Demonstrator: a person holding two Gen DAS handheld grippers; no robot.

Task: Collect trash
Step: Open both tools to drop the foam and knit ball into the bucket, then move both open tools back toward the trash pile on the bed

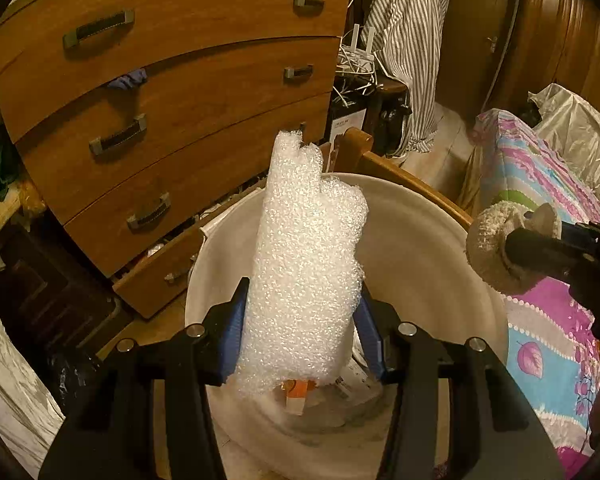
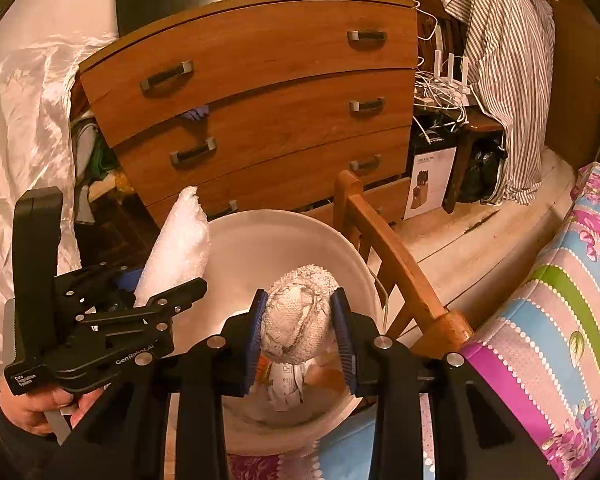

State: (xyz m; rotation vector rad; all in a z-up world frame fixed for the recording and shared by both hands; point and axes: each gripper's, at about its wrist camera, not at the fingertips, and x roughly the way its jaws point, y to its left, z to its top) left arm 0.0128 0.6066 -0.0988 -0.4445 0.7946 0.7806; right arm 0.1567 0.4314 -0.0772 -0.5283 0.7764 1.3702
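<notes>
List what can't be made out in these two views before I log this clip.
- Bin bottom: left wrist view, foam sheet and left tool cover most of it.
- Trash under the balled cloth: right wrist view, hidden by cloth and right tool.
- Print on the crumpled paper: too small.
- Box label: too small.

— That white foam sheet [image 1: 306,264] looks bubbly and rough; the bin [image 1: 428,240] at six o'clock, smooth matt plastic.

— The balled sock [image 2: 298,320] is nubby cloth. Dresser [image 2: 260,96] at twelve: glossy wood, dull metal handles.
</notes>
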